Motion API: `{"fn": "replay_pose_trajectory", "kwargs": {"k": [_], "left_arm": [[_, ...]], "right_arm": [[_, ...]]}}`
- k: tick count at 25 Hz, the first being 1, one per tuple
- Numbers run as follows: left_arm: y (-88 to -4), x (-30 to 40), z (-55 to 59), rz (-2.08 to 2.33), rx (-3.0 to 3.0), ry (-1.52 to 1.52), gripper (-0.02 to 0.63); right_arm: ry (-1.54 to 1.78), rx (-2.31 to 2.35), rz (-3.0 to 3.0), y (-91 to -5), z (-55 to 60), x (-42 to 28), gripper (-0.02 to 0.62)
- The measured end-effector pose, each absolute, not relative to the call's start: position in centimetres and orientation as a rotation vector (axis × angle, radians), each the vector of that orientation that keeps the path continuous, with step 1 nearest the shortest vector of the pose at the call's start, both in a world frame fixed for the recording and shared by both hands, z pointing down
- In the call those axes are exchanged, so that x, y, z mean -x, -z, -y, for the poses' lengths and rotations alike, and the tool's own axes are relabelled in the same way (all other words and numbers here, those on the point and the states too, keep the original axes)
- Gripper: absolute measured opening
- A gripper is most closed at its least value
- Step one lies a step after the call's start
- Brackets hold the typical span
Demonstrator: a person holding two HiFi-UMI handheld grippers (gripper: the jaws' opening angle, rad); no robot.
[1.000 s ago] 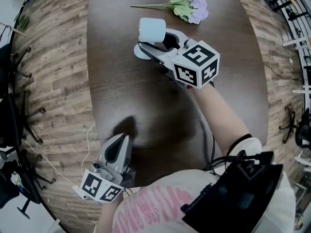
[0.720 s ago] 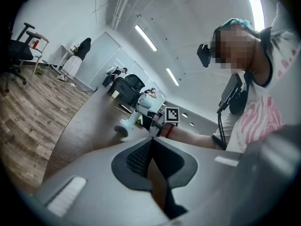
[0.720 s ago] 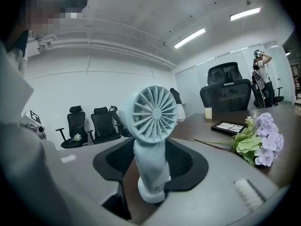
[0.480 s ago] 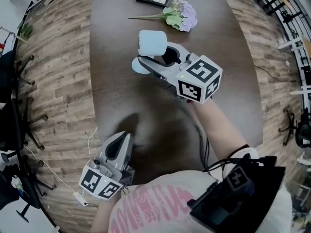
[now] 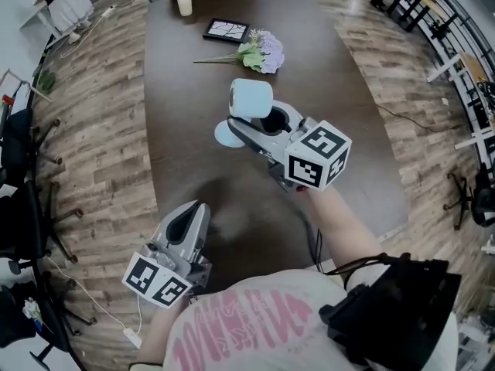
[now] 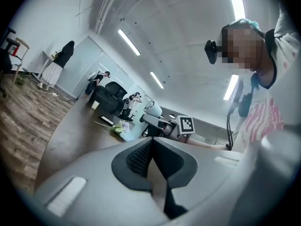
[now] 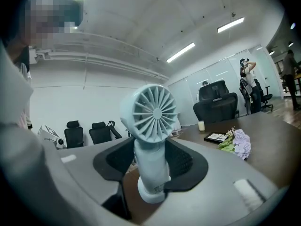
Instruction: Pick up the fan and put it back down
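Observation:
A pale blue handheld fan (image 5: 249, 99) with a round base (image 5: 230, 134) stands upright in my right gripper (image 5: 259, 124), held above the dark brown table (image 5: 356, 130). In the right gripper view the fan (image 7: 150, 112) faces the camera, and the black pads (image 7: 186, 161) press on its stem from both sides. My left gripper (image 5: 186, 224) hangs over the table's near left edge, apart from the fan. Its pads (image 6: 136, 157) meet at the tips with nothing between them.
A bunch of purple flowers (image 5: 261, 52), a black framed picture (image 5: 227, 30) and a small candle (image 5: 184, 5) lie at the far end of the table. Black chair legs (image 5: 31, 176) stand on the wooden floor at the left. People and office chairs (image 7: 216, 102) are in the background.
The right gripper has risen with the fan in it, and the fan's base has come off the table. The left gripper has risen a little too.

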State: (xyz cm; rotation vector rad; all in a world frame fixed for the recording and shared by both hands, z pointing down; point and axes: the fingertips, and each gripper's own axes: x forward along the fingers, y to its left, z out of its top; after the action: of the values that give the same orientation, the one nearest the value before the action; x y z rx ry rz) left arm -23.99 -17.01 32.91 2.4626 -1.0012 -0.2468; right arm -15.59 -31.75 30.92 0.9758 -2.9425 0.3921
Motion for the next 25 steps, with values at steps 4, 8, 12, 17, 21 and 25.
{"fn": "replay_pose_trajectory", "kwargs": {"k": [4, 8, 12, 17, 21, 25], "left_arm": [[-30.6, 23.4, 16.6, 0.982, -2.516, 0.266, 0.018], [-28.6, 22.7, 15.9, 0.952, -2.572, 0.288, 0.018], [-26.4, 21.8, 14.9, 0.923, -2.643, 0.303, 0.018], [-24.7, 21.1, 13.1, 0.928, -2.694, 0.301, 0.018], [-24.3, 20.5, 11.5, 0.966, -2.705, 0.289, 0.018], [-24.4, 18.9, 9.4, 1.001, -2.694, 0.286, 0.018]], "right_arm": [[-0.383, -1.031, 2.947, -29.2, 29.0, 14.2, 0.209], [-0.377, -1.092, 2.953, -27.7, 26.0, 12.7, 0.207], [-0.331, -1.124, 2.961, -26.3, 22.7, 11.3, 0.207], [-0.315, -1.135, 2.951, -25.4, 18.6, 9.7, 0.207], [-0.318, -1.143, 2.955, -24.5, 15.9, 8.3, 0.207], [-0.348, -1.115, 2.977, -24.0, 13.3, 6.7, 0.207]]}}
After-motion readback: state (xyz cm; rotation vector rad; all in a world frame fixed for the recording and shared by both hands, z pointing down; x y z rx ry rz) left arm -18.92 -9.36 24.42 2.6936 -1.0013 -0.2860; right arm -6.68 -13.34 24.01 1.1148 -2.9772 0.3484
